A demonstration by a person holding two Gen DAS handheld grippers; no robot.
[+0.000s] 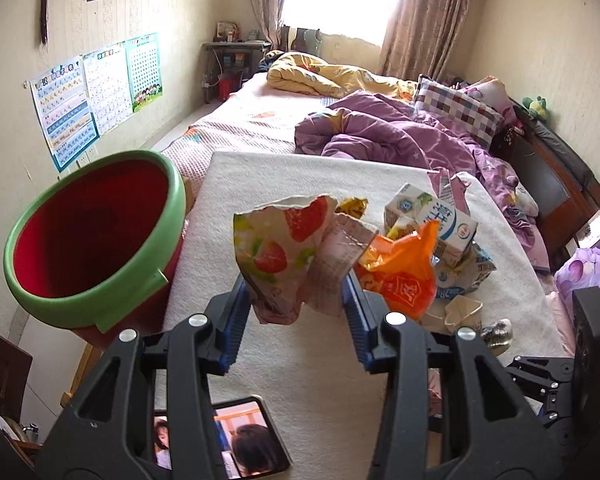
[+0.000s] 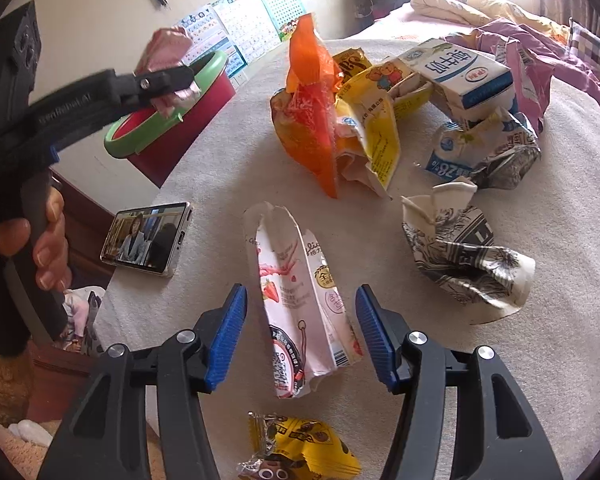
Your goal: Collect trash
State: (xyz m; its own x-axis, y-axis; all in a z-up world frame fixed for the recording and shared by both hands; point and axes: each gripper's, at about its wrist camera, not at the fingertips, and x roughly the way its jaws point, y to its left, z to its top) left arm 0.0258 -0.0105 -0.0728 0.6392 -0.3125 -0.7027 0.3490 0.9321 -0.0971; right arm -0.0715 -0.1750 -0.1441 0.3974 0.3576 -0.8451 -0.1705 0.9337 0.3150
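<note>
Left gripper [image 1: 296,296] clamps crumpled strawberry wrapper [image 1: 284,248] near bin [image 1: 96,236], right gripper [image 2: 300,328] open astride pink carton [image 2: 304,312], pads not touching

A round plastic bin [image 1: 88,240] is red inside with a green rim, and the crumpled paper wrapper [image 1: 276,256] beside it carries red strawberries on white. A crinkled orange plastic bag [image 2: 312,100] lies by a white-and-blue milk carton [image 2: 464,76]; the flattened pink-and-white strawberry carton [image 2: 300,308] sits between blue ribbed gripper pads [image 2: 226,336]. The crushed paper cup [image 2: 460,256] shows black-and-white print, and the bedding is purple quilt [image 1: 388,136] and checked pillow [image 1: 456,108].
</note>
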